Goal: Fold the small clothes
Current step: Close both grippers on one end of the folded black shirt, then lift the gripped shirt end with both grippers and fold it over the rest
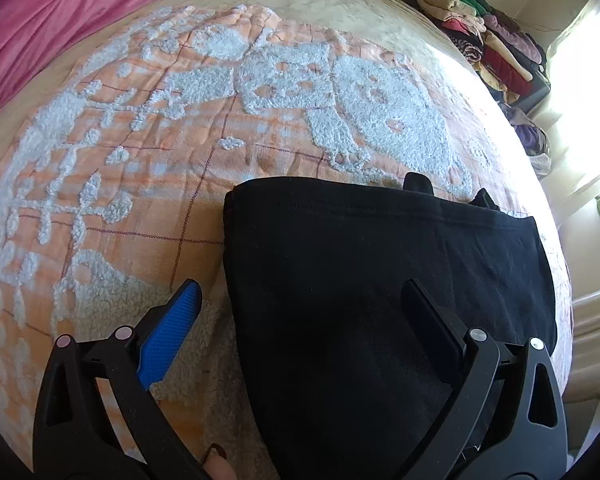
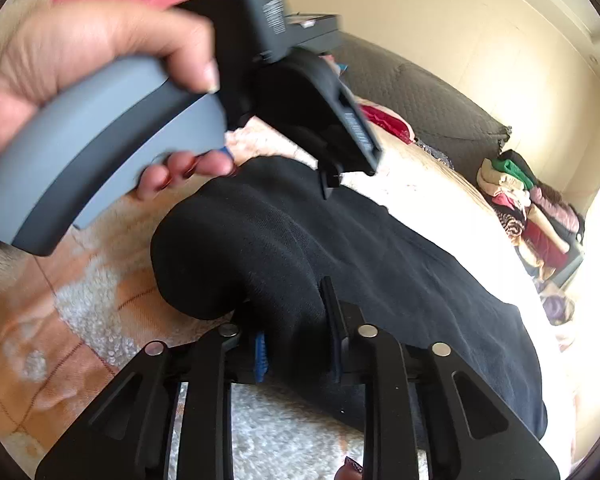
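right gripper (image 2: 296, 344) clamped on black garment (image 2: 380, 264) edge at 6 o'clock — left gripper (image 1: 300, 312) spread wide, empty (hovering). mid-fold; next likely carry edge across.

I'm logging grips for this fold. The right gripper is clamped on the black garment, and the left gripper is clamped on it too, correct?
Half right. In the left wrist view the left gripper stands open over the black garment, gripping nothing. The right gripper is clamped on it, as you said.
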A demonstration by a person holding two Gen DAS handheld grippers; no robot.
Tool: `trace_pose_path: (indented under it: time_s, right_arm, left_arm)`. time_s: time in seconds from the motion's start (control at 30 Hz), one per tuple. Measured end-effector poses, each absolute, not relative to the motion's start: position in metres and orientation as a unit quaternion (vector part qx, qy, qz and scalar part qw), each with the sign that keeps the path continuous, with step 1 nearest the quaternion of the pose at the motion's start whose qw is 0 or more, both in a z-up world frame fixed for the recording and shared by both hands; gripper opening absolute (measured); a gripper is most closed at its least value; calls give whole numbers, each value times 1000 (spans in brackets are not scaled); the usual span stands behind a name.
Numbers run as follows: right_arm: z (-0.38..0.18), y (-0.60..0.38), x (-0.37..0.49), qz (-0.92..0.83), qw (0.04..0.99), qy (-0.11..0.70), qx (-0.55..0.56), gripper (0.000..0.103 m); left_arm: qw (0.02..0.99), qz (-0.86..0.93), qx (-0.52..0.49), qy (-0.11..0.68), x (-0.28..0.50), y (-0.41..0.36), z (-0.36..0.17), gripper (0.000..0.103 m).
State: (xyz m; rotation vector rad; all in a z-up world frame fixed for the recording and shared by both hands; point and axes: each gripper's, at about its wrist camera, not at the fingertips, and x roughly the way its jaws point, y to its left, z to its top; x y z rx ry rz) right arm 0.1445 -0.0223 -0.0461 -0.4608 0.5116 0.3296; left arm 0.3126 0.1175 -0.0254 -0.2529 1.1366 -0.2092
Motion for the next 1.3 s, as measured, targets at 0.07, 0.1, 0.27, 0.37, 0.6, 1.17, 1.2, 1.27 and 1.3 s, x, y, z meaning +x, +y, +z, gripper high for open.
trace_pose_path:
  time_s: [0.07, 0.1, 0.27, 0.37, 0.6, 1.17, 1.2, 1.27, 1.3]
  right_arm:
    - [-40, -32, 146, 166, 933, 248, -200, 18]
    - [-36, -36, 146, 167, 936, 246, -190, 17]
    - [-23, -52, 149, 165, 946, 234, -153, 17]
    - [-16, -61, 149, 165, 949, 230, -137, 16]
    - [-9, -72, 141, 165, 953, 216, -138, 16]
    - [15, -123, 110, 130, 970, 188, -78, 15]
    - [15, -127, 109, 128, 971, 187, -75, 15]
    - [17, -135, 106, 123, 972, 188, -70, 14]
    - [17, -137, 104, 121, 972, 187, -68, 14]
  left_arm:
    - [829, -101, -125, 536, 312, 119, -23, 93]
    - [828, -102, -127, 537, 312, 119, -22, 93]
    - [826, -100, -132, 538, 310, 117, -20, 93]
    - [825, -110, -144, 536, 307, 112, -15, 93]
    - [820, -133, -147, 536, 301, 89, -6, 68]
    - [856, -141, -105, 486, 281, 15, 56, 30]
    - [859, -141, -100, 483, 280, 9, 59, 30]
    - [861, -142, -91, 479, 279, -2, 62, 29]
    - [862, -143, -89, 478, 278, -6, 63, 30]
